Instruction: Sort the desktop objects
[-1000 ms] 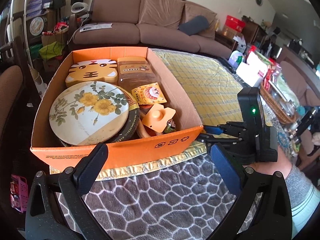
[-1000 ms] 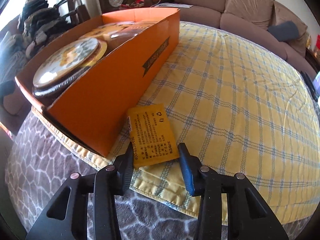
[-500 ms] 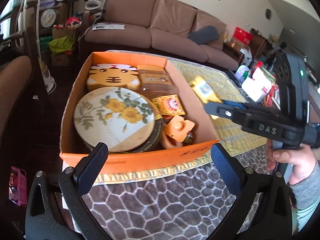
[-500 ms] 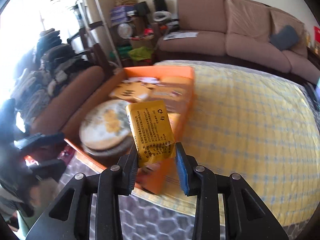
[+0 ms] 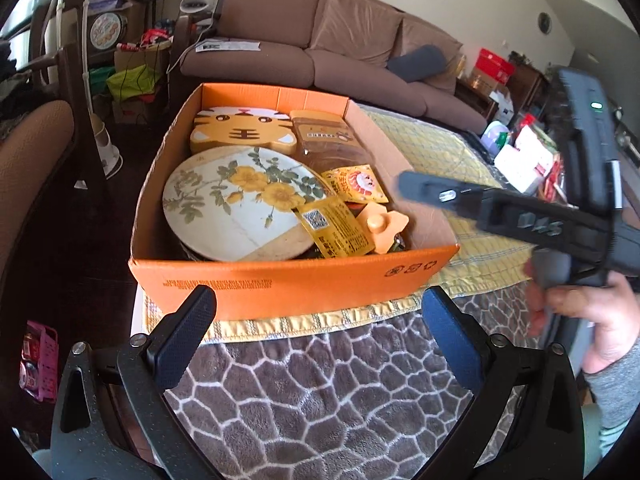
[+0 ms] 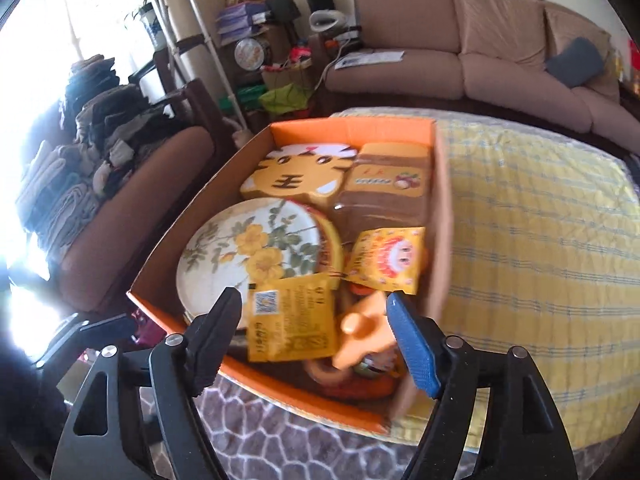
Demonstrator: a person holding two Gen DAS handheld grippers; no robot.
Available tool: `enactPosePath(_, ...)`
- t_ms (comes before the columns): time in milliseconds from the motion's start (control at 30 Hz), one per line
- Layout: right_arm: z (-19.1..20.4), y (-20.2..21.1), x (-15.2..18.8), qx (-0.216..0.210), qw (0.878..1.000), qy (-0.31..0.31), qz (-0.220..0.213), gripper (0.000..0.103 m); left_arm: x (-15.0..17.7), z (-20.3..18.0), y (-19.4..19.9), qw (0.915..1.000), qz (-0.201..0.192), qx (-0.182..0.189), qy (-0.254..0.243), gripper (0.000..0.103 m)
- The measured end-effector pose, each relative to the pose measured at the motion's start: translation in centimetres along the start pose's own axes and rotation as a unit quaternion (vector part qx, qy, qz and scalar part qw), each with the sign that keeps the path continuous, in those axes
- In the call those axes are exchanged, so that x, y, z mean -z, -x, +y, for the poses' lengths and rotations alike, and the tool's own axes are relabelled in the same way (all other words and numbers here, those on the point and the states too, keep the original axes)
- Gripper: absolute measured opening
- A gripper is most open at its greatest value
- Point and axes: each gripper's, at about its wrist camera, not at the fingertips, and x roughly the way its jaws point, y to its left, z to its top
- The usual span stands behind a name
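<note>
The orange cardboard box (image 5: 296, 280) stands on the table; its far bottom is hidden under tins. The flat yellow sachet (image 6: 290, 316) lies inside, free, below the opening right hand-held gripper (image 6: 314, 316). Only the left view shows the empty, open left hand-held gripper (image 5: 318, 310).

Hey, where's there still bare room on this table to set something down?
The yellow checked cloth right of the orange box lies bare up to the sofa side. The grey patterned blanket in front of the box is free too. Inside the box it is crowded: round floral tin, tiger tin, packets.
</note>
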Motion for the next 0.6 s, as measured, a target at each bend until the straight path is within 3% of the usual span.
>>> enactPosePath(200,-3.3,4.3,3.2,0.064,0.997,-0.027,-0.038,0.088,1.7,-0.8,-1.4,0.9998,0.008,-0.02,0.003,0.103)
enactPosePath(367,-5.8,4.9,6.7,0.109,0.993,-0.046,-0.021,0.099,2.3,-1.7,-2.5,0.9985,0.016,-0.051,-0.01,0.103)
enactPosePath(433,-6.7,4.8,8.0,0.136,0.99,-0.044,-0.011,0.101,2.4,-2.0,-3.0,0.9981,0.016,-0.058,-0.009,0.103)
enactPosePath(600,-8.4,4.5,10.3,0.159,0.986,-0.059,0.007,0.101,2.7,-2.3,-4.7,0.9954,0.015,-0.094,-0.014,0.103)
